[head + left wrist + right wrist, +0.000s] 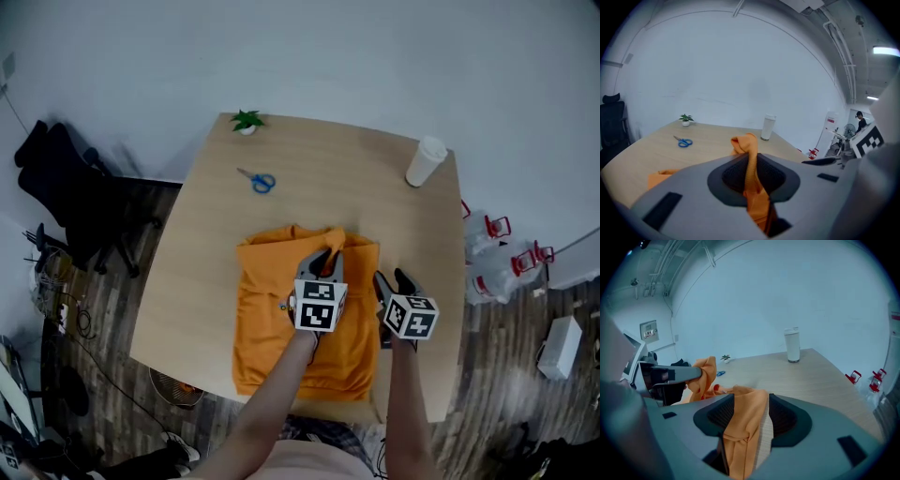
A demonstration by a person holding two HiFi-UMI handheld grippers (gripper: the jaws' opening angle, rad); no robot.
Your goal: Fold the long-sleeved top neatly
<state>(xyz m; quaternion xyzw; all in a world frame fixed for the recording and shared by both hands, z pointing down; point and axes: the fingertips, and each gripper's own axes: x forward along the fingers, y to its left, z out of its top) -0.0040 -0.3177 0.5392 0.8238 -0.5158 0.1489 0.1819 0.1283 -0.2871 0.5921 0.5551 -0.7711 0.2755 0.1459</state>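
Note:
The orange long-sleeved top (281, 319) lies partly folded on the wooden table (375, 187), near its front edge. My left gripper (327, 260) is over the top's upper middle, shut on a bunched fold of its cloth (751, 154), which stands up between the jaws. My right gripper (391, 281) is at the garment's right edge, a little to the right of the left one. It is shut on a thicker wad of the same orange cloth (743, 427). In the right gripper view the left gripper (696, 372) shows at the left with its lifted cloth.
Blue-handled scissors (262, 181) lie on the table beyond the top. A small potted plant (247, 120) stands at the far edge and a white cup (427, 161) at the far right corner. A black office chair (66, 187) stands left of the table.

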